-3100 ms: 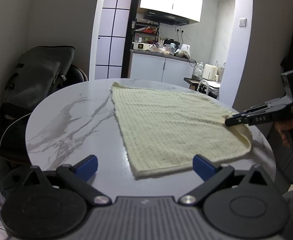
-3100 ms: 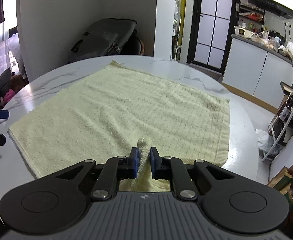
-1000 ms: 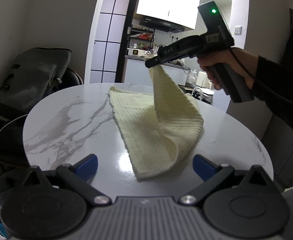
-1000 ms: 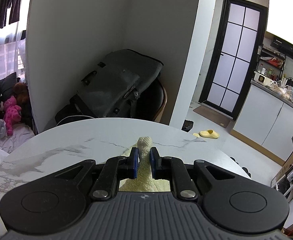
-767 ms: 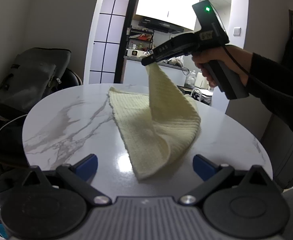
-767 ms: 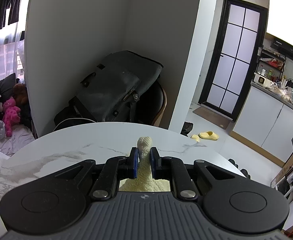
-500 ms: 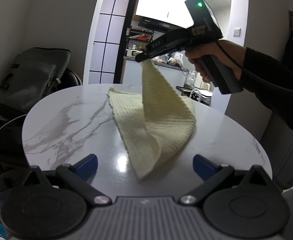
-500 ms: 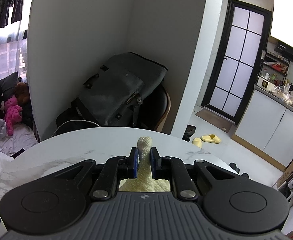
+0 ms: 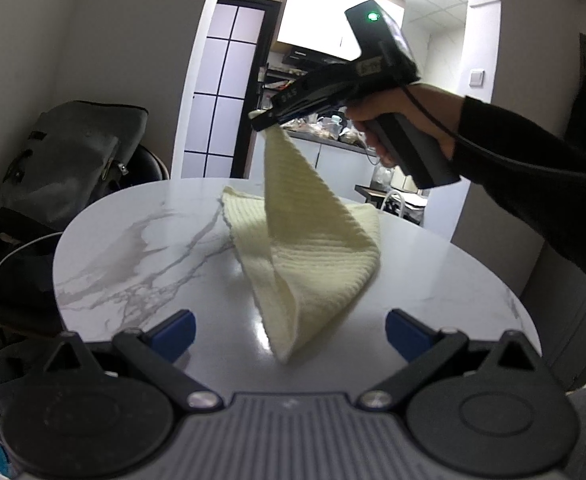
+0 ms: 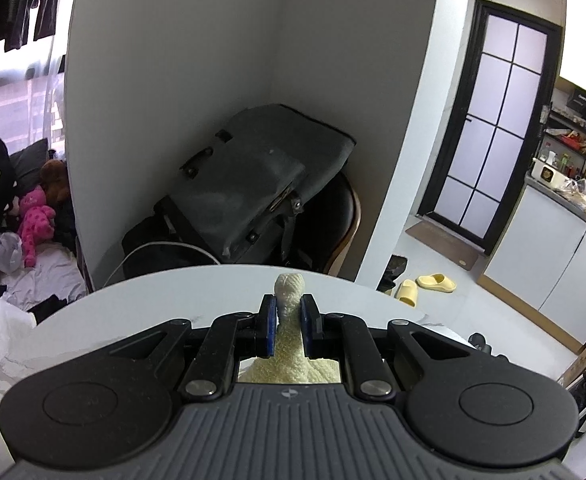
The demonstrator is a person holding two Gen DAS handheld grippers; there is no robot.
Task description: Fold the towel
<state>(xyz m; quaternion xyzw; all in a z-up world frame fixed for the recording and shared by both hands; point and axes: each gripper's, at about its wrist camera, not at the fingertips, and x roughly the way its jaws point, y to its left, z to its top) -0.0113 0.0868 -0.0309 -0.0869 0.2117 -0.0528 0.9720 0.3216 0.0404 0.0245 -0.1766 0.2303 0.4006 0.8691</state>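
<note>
- In the left wrist view, the left gripper (image 9: 289, 330) is hovering low at the near edge of the round marble tabletop (image 9: 141, 248), its two blue-padded fingers (image 9: 172, 330) standing wide apart and holding nothing.
- The pale yellow towel (image 9: 309, 256) is lying partly on the tabletop, well ahead of the left gripper and between its spread fingers as the camera sees it; its far edge is resting flat on the marble while one corner is being held up in the air.
- The right gripper (image 9: 262, 119) is pinching that raised corner above the tabletop, and the cloth is hanging down from it in a sloping sheet that is doubling over the flat part.
- A person's hand (image 9: 397, 128) is gripping the handle of the right gripper, with a dark sleeve (image 9: 533, 176) reaching in from the right; a green light is glowing on top of the device.
- A grey bag (image 9: 69, 160) is sitting on a chair behind the tabletop at the left, and a kitchen is showing through the archway beyond.
- In the right wrist view, the right gripper (image 10: 288, 324) is closed tight on a bunched corner of the towel (image 10: 289, 320), the blue pads pressing the cloth from both sides and a small tuft sticking out past the tips.
- More of the towel is showing below, through the gap in the gripper body.
- The curved far rim of the tabletop (image 10: 173, 288) is lying beneath, with the grey bag (image 10: 253, 188) on its chair beyond, soft toys (image 10: 33, 216) at the left, and yellow slippers (image 10: 433, 282) on the floor at the right.
</note>
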